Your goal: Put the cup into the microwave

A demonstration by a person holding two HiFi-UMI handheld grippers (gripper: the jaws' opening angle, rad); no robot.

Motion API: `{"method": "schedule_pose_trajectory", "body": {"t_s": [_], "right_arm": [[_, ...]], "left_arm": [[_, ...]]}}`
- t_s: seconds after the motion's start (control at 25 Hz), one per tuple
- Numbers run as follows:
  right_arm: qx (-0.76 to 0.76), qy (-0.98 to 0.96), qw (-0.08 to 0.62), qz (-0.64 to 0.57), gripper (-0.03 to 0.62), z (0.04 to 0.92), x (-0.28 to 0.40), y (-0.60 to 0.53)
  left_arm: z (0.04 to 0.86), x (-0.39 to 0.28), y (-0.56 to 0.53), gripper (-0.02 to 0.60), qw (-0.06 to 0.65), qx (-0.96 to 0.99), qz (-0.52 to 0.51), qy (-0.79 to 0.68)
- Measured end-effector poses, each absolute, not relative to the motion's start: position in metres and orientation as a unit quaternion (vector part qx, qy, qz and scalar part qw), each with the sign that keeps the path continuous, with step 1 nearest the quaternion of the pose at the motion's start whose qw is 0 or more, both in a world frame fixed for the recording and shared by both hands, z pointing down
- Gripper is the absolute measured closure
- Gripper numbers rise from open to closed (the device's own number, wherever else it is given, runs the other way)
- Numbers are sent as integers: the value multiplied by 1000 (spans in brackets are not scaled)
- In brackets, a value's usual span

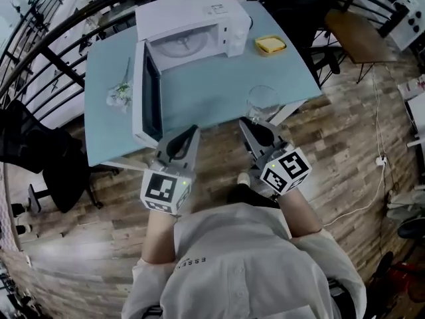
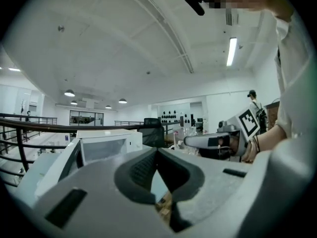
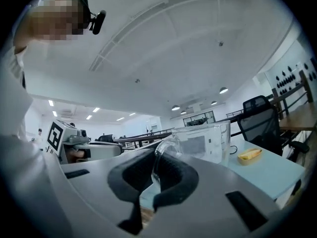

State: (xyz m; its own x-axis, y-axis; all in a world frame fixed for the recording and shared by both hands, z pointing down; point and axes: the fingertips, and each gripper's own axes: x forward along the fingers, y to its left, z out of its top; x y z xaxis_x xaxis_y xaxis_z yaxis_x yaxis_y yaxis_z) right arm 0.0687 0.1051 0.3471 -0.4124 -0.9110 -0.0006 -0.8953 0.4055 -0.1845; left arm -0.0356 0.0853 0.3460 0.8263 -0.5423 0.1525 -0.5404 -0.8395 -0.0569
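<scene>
A clear glass cup with a handle stands near the front edge of the light blue table. Behind it the white microwave stands with its door swung fully open toward me. My right gripper is shut and empty, its tips just short of the cup. In the right gripper view the cup fills the space ahead, its handle right at the tip of my right gripper. My left gripper is shut and empty, at the table's front edge beside the door's free end.
A yellow dish lies right of the microwave, and a small bunch of flowers lies left of the door. A black chair stands to the left on the wooden floor, and a brown chair stands at the far right.
</scene>
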Motion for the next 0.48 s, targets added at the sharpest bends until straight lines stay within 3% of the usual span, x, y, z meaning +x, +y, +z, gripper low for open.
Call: {"method": "schedule_pose_trajectory", "body": {"t_s": [0.48], "right_arm": [[-420,903,11,-91,574,357,160,14]], "left_arm": [[354,57,12,580,-23,-918,-89,386]]}}
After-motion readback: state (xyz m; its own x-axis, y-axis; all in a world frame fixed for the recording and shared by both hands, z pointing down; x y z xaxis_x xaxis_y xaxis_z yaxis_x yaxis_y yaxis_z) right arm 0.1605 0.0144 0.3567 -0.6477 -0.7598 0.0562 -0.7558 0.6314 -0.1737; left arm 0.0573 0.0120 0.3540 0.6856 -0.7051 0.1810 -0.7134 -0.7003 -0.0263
